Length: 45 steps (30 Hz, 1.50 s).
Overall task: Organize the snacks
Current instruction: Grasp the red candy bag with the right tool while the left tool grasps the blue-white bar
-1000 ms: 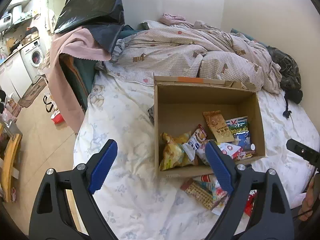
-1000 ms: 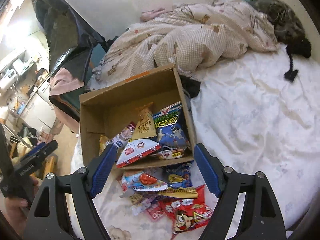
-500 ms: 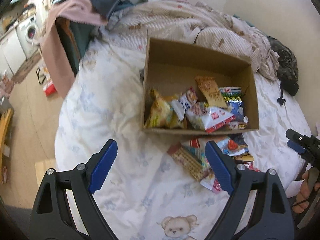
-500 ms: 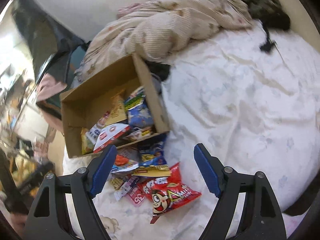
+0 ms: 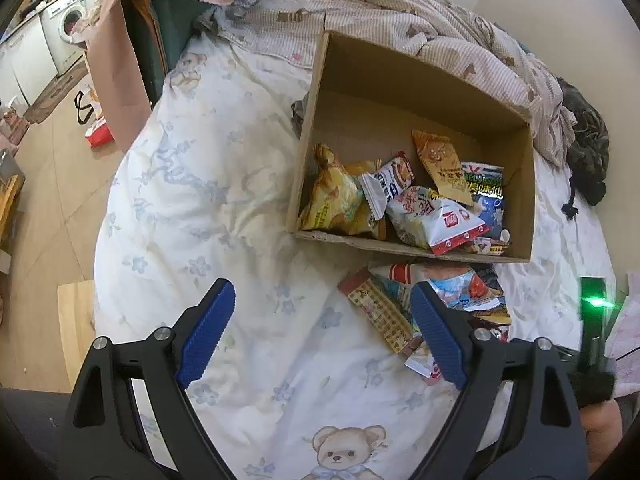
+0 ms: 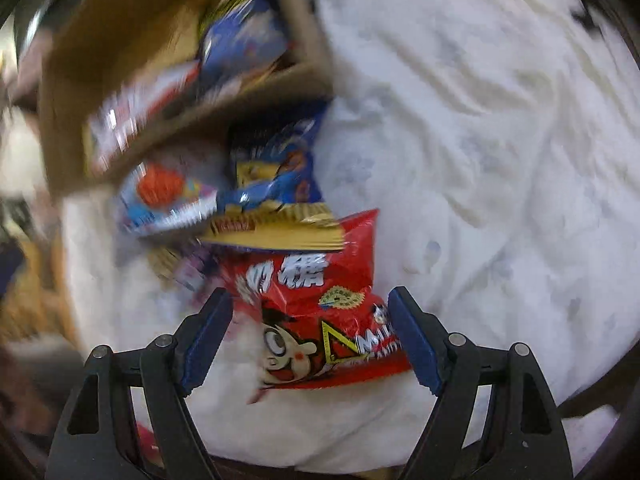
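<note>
On the bed, covered with a white flowered sheet, an open cardboard box is seen beside the rumpled checked quilt. Along the bed's left edge, bare floor is visible. Over the sheet's empty left part the left gripper is held, its blue-padded jaws spread wide with nothing between them. Inside the box several snack packets are piled against its near wall, among them a yellow bag and a white packet with a red edge. Just outside that near wall a loose heap of packets is spread on the sheet. In the blurred right wrist view, the right gripper is seen pointing steeply down with its jaws wide apart; a red snack bag lies on the sheet between them, not pressed by either pad. Blue and yellow packets are stacked just beyond it, toward the box.
</note>
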Each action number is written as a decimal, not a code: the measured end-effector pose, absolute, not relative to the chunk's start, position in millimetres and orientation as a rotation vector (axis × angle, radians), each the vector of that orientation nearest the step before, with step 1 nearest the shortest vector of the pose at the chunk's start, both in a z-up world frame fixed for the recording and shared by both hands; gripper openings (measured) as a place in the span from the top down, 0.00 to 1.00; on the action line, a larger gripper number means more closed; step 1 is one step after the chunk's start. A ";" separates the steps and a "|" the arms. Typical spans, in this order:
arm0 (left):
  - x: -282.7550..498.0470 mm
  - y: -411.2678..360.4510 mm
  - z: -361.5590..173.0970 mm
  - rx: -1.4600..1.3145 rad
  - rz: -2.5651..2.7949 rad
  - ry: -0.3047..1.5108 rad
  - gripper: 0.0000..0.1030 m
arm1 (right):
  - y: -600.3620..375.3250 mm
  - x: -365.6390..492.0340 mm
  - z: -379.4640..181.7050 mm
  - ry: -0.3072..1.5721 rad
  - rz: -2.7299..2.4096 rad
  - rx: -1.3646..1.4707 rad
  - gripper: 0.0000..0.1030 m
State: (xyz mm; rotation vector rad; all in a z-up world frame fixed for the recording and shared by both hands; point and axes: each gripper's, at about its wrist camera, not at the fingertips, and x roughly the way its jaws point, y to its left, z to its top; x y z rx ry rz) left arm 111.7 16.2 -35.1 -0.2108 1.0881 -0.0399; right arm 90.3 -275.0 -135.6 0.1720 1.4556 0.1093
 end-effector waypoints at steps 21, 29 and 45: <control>98.5 -39.3 -59.2 -0.030 -0.228 1.179 0.19 | -288.4 35.0 -80.0 1.321 0.388 0.341 0.44; 100.9 -87.3 -83.5 0.075 -0.308 1.263 0.52 | -317.4 49.3 -37.6 1.076 0.288 0.460 0.44; 103.9 -144.8 -130.7 0.216 -0.330 1.353 0.86 | -349.7 69.3 -48.2 1.064 0.175 0.597 0.44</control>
